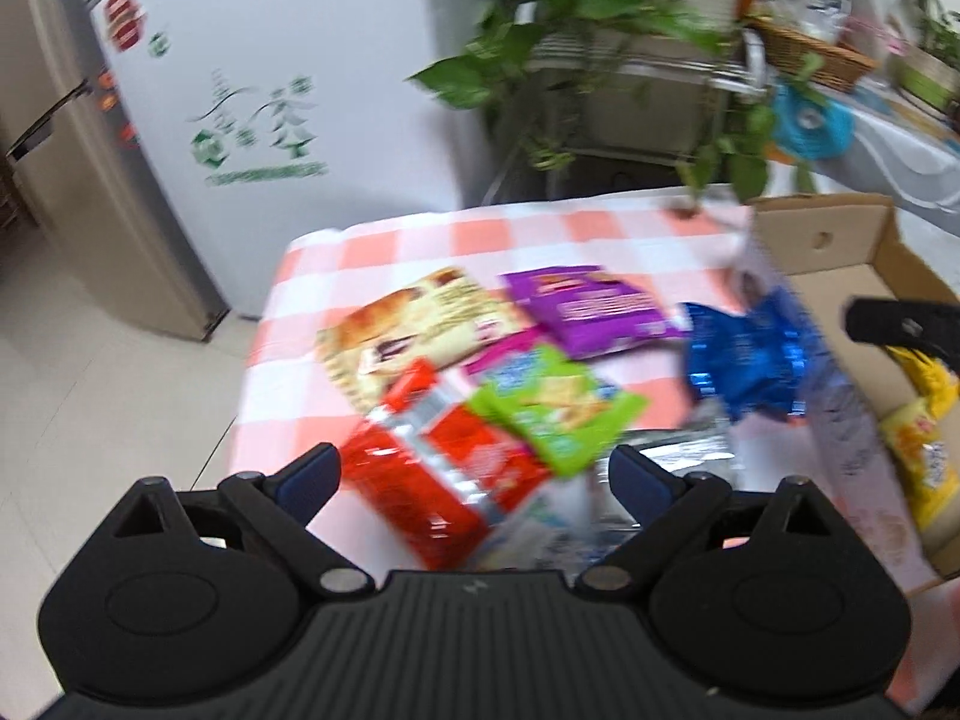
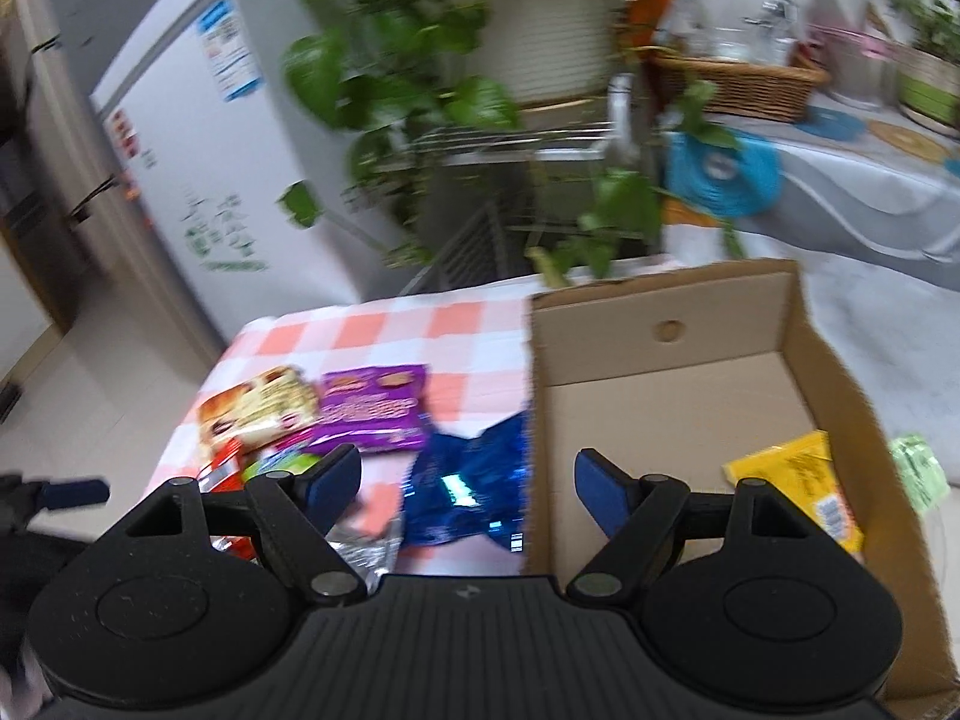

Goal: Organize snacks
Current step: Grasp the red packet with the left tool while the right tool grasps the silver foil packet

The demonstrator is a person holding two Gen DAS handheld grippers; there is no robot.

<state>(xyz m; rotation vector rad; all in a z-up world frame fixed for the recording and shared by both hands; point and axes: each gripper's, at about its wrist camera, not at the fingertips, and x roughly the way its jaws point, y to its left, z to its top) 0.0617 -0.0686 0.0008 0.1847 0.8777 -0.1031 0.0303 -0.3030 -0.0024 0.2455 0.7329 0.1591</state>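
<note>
Both my grippers hang wide and empty, so my left gripper, above the red packet and overlapping green packet, may pinch both, while my right gripper straddles the cardboard box wall, the blue packet just left.

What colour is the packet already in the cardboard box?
Yellow packet, lying in the cardboard box; clearest in the right wrist view.

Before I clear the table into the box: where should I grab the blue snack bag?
Probably grip the blue snack bag at its pinched middle, coming from above. It lies flat on the checked tablecloth beside the cardboard box wall, and the crumpled waist is its narrowest part, so open jaws would span it.
</note>
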